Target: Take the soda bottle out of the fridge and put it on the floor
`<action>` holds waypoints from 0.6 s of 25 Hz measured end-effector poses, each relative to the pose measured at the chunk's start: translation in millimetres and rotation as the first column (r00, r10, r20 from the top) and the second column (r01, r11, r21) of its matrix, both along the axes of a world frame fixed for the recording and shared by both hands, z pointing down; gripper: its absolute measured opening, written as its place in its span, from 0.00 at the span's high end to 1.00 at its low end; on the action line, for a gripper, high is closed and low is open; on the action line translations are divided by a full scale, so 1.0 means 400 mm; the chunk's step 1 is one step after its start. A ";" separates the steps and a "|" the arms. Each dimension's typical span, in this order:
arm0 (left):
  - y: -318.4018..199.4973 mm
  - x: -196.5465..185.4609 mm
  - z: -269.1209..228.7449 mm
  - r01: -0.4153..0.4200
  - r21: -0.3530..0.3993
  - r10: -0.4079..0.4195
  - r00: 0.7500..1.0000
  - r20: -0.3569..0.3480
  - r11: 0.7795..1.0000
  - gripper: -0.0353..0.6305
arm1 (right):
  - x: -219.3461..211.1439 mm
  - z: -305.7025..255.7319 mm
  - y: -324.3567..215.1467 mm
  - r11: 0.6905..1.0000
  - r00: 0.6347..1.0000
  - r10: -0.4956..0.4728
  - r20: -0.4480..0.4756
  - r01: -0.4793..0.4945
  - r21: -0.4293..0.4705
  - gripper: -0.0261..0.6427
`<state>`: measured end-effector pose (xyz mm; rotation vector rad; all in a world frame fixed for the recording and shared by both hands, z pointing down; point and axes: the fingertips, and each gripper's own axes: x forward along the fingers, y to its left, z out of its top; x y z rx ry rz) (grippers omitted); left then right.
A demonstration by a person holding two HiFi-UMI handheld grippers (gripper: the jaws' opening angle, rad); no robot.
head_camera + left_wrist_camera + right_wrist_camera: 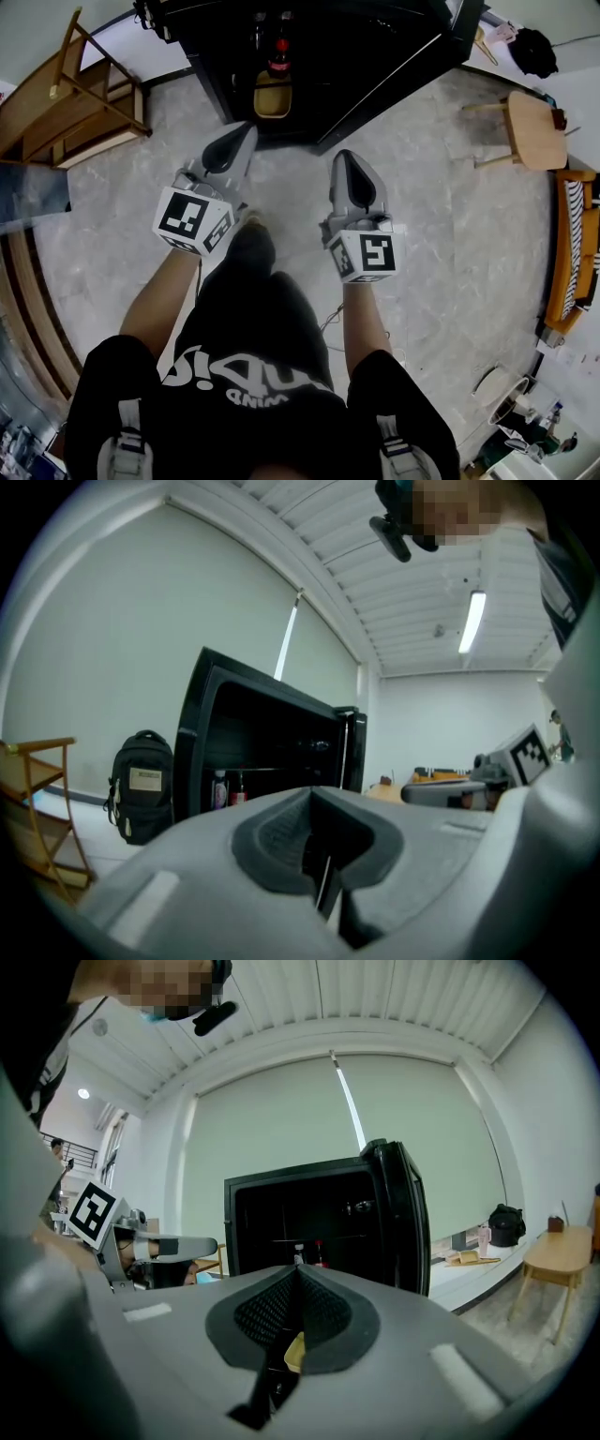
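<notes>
The soda bottle [278, 54], dark with a red label, stands on a shelf inside the open black fridge [375, 56] at the top of the head view. It also shows small in the left gripper view, soda bottle [238, 790], and in the right gripper view, soda bottle [319, 1254], with a clear bottle [298, 1256] beside it. My left gripper [246, 133] and right gripper [345, 159] hang side by side over the floor in front of the fridge, pointing at it. Both are shut with nothing between the jaws, well short of the bottle.
A yellow tub [272, 97] sits low in the fridge below the bottle. A wooden rack [70, 108] stands to the left and a wooden stool [525, 127] to the right. A black backpack [141, 785] leans beside the fridge. The floor is grey marble [450, 244].
</notes>
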<state>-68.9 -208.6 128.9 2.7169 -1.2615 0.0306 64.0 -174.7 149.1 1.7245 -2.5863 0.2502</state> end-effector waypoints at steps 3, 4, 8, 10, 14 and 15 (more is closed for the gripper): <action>-0.013 -0.005 0.091 0.009 0.018 -0.008 1.000 -0.013 1.000 0.94 | 0.001 0.097 -0.009 1.000 1.000 -0.004 0.001 0.004 0.018 0.97; -0.017 -0.005 0.127 0.011 0.028 -0.011 1.000 -0.014 1.000 0.94 | 0.002 0.136 -0.011 1.000 1.000 -0.004 0.000 0.004 0.022 0.97; -0.037 0.001 0.279 0.015 0.068 -0.013 0.999 -0.030 0.998 0.94 | 0.006 0.308 -0.017 0.999 1.000 -0.002 -0.008 0.002 0.032 0.97; -0.049 0.000 0.352 0.021 0.078 -0.016 0.999 -0.052 0.997 0.94 | 0.005 0.390 -0.024 0.999 1.000 0.002 0.000 -0.002 0.036 0.97; -0.055 -0.003 0.485 0.024 0.103 -0.016 0.997 -0.075 0.994 0.94 | -0.003 0.516 -0.033 0.998 0.999 0.008 0.036 -0.011 0.067 0.97; -0.054 -0.003 0.515 0.021 0.111 -0.013 0.997 -0.076 0.994 0.94 | -0.008 0.540 -0.034 0.997 0.999 0.007 0.039 -0.010 0.079 0.97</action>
